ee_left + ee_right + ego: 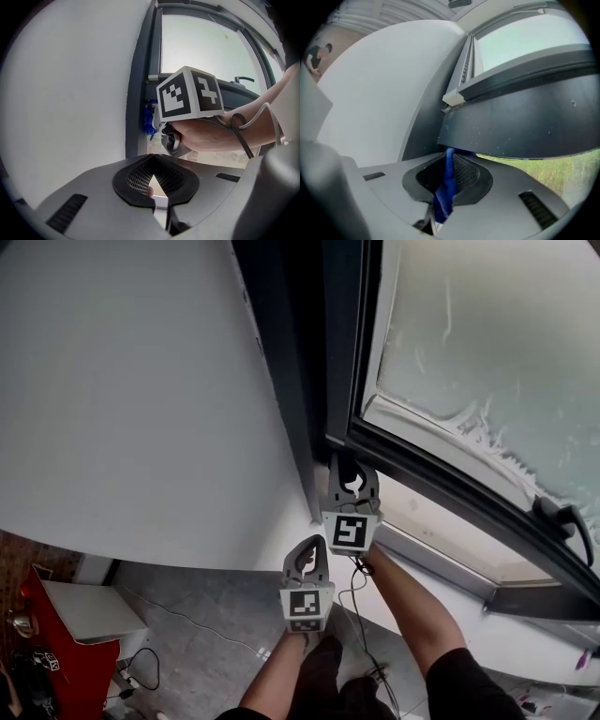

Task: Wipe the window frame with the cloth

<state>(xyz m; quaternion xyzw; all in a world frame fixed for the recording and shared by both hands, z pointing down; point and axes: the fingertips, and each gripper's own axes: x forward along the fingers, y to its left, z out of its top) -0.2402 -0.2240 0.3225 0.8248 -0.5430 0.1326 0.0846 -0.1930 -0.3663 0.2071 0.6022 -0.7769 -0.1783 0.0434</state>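
Observation:
A blue cloth (444,190) is pinched between the jaws of my right gripper (450,153), which is shut on it. Its top end presses against the lower corner of the dark window frame (520,129). In the head view the right gripper (345,461) points up into the corner where the dark upright of the frame (305,381) meets the tilted sash. The left gripper (307,544) hangs lower and to the left, shut with nothing in it. From the left gripper (152,159) view, the cloth (150,121) shows as a blue tuft beside the frame (139,93), past the right gripper's marker cube.
A white wall (141,381) runs along the left of the window. A dark window handle (568,519) sticks out at the right. A red cabinet (42,643) and cables (192,620) lie on the grey floor below.

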